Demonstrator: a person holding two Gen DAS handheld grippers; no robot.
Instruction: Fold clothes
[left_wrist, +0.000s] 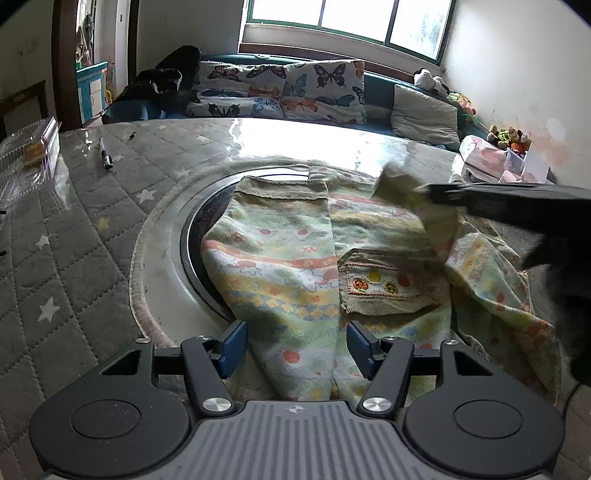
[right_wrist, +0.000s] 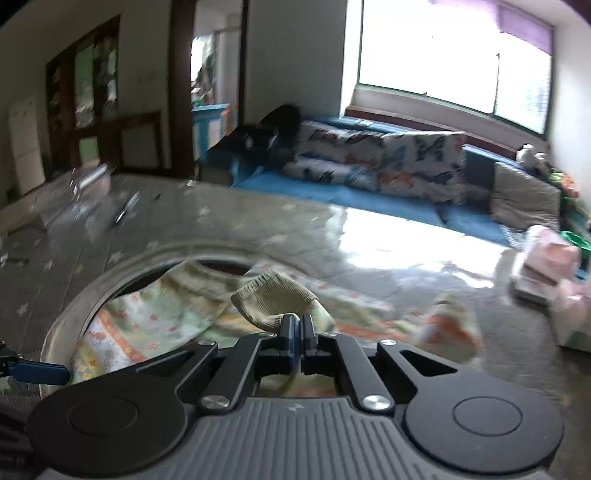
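A small patterned garment in green, yellow and orange, with a knitted pocket, lies over the round inset of the table. My left gripper is open, its blue pads either side of the garment's near fold. My right gripper is shut on the garment's ribbed cuff and holds it lifted above the rest of the cloth. It shows in the left wrist view as a dark shape at the right with the cuff.
The table has a grey quilted star cover under clear plastic. A pen and a clear plastic box lie at far left. Pink packages sit at far right. A sofa with butterfly cushions stands behind.
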